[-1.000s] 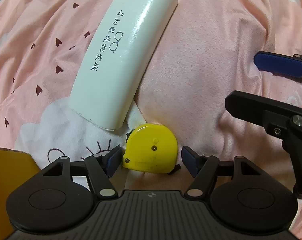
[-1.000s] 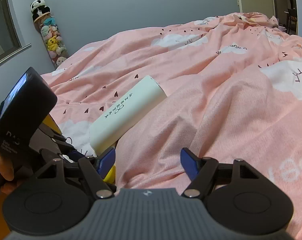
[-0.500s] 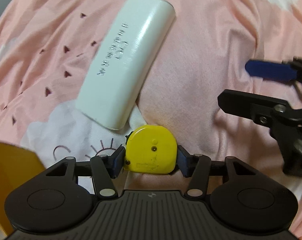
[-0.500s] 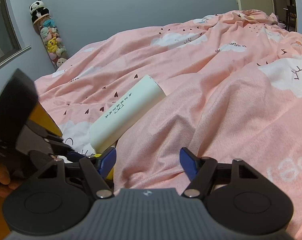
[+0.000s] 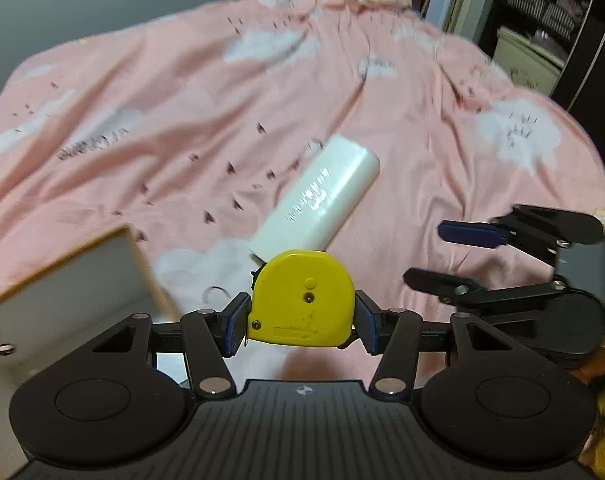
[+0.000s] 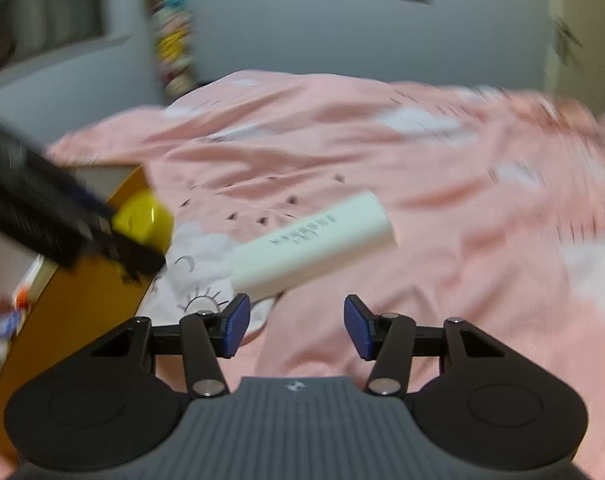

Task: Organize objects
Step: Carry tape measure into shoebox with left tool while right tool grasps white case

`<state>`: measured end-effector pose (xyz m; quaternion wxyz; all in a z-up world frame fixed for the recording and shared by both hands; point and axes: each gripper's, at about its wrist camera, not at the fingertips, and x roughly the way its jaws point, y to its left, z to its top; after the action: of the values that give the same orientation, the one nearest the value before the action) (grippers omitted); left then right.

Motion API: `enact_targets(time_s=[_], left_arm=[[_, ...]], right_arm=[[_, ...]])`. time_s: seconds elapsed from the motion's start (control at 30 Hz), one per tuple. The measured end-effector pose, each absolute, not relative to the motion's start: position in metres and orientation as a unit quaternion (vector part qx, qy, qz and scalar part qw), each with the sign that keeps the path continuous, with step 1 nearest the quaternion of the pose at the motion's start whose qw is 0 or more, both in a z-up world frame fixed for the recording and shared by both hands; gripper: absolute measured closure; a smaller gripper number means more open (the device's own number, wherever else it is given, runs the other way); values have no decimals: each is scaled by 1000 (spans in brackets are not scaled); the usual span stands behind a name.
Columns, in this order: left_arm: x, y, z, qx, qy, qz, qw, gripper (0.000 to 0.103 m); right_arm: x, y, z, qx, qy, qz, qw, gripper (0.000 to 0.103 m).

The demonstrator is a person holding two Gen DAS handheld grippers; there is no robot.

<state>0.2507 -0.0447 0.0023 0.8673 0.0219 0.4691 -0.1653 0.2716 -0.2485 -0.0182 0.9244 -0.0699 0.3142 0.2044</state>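
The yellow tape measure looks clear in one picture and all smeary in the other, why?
In the left wrist view the yellow tape measure is sharp because the left tool grips it and carries the camera along, while the pink bedspread behind smears; in the right wrist view everything beyond the right tool is streaked, tape measure and white case alike.

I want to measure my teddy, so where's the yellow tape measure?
The yellow tape measure is pinched in the left claw, up off the pink bedspread, just in front of the white case.
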Motion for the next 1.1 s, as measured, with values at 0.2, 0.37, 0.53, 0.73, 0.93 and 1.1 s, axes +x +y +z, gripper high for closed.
enact_targets(time_s=[0.2,0.37,0.53,0.73,0.93,1.1], left_arm=[[239,-8,26,15,464,-153,872,40],[234,24,26,34,481,-131,866,40],[237,46,14,62,505,-119,853,40],[241,65,-3,78,537,-120,831,40],[245,74,-17,82,555,-132,817,40],[248,83,-22,82,562,-130,813,40]], right_arm=[[285,-208,-6,-302,309,304,849,49],[309,-181,-18,-489,305,352,738,46],[346,-164,-34,-602,305,374,637,37],[386,-147,-40,-633,327,413,568,23],[416,-132,-50,-654,359,432,506,24],[428,-122,-63,-656,395,448,462,27]])
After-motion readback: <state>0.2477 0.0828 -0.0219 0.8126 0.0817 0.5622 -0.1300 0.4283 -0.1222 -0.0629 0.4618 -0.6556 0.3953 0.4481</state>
